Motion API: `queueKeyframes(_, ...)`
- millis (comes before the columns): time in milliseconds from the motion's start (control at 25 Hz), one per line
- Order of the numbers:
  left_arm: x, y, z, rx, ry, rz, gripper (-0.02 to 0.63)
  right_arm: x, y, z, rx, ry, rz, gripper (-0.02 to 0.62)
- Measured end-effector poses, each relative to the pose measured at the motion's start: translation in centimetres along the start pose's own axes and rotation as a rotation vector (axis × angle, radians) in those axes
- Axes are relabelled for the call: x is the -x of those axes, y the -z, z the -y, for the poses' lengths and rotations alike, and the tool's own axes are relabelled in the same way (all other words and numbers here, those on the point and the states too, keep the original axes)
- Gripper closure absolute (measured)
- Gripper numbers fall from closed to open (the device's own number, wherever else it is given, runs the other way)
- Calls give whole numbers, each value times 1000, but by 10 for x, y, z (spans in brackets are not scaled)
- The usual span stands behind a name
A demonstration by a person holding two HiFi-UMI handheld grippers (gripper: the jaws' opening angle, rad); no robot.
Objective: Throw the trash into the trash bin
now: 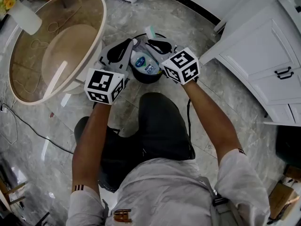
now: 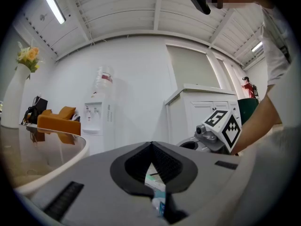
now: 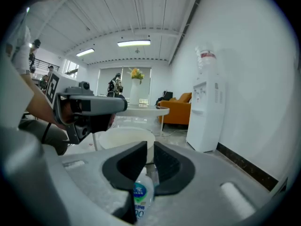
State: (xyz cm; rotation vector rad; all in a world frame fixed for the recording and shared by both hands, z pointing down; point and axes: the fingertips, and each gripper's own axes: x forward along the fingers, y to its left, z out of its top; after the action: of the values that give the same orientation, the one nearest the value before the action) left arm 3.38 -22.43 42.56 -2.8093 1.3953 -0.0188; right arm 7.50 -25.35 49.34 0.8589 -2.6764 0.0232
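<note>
The plastic bottle (image 1: pixel 142 63) with the blue label lies in the mouth of the black trash bin (image 1: pixel 149 79), which stands on the floor at 12 o'clock from the person's knees. The right claw (image 3: pixel 149 147), at 1 o'clock of the bottle, is down to a narrow slit. The bottle shows beneath that slit, and I judge the pads are not pressing it. The left claw (image 2: pixel 151 144), at 10 o'clock, has its tips together with nothing clearly gripped. A teal-and-white scrap (image 1: pixel 150 32) pokes up at the bin's 12 o'clock rim. The drop looks made, so the right claw should lift straight up, clear of the rim and without nudging the bin or the glass worktop (image 1: pixel 101 32) at 9 o'clock.
</note>
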Motion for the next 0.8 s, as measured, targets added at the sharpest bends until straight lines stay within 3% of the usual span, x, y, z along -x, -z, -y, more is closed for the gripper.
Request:
queueKeyframes(160, 6, -21, -3, -24, -11, 36, 607, 9, -45, -4, 25, -11, 106, 593)
queueKeyframes(400, 23, -52, -22, -41, -60, 80, 607, 12, -120, -21, 35, -78, 256, 594)
queueKeyframes(800, 72, -108, -83, -108, -184, 149, 607, -25, -202, -76, 71, -266, 399, 594)
